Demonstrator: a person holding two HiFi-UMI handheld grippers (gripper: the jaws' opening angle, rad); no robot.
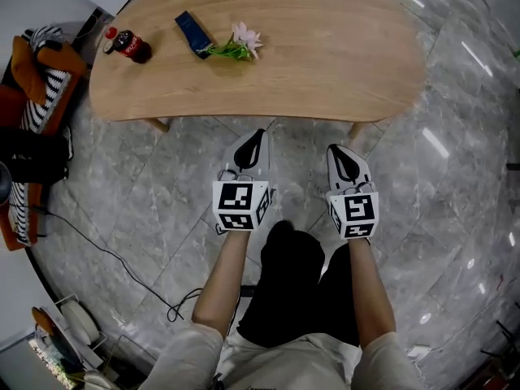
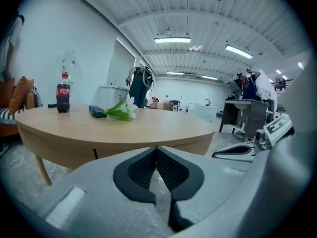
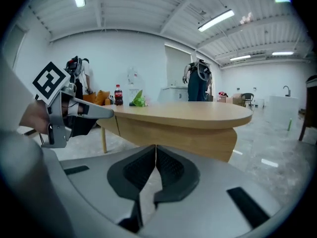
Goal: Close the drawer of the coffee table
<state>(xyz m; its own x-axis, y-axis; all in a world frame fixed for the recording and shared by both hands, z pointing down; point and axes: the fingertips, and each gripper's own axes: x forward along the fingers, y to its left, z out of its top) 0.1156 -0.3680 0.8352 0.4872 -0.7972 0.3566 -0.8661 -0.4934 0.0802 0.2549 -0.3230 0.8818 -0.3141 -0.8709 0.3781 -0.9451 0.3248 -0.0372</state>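
Observation:
The oval wooden coffee table (image 1: 325,63) stands just ahead of me, low above the grey marble floor. Its front apron (image 3: 178,135) looks flush under the top, with a vertical seam near its left end; no drawer sticks out. My left gripper (image 1: 258,134) is shut and empty, its tips a short way in front of the table's near edge (image 2: 148,140). My right gripper (image 1: 337,149) is also shut on nothing, beside the left one and level with it. In each gripper view the dark pads meet: left gripper (image 2: 156,150), right gripper (image 3: 155,148).
On the table top lie a cola bottle (image 1: 128,45), a dark blue packet (image 1: 193,33) and a flower (image 1: 237,45). Table legs (image 1: 159,124) stand under the near edge. An orange sofa with striped cushions (image 1: 36,84) is at the left, and a cable (image 1: 106,250) crosses the floor.

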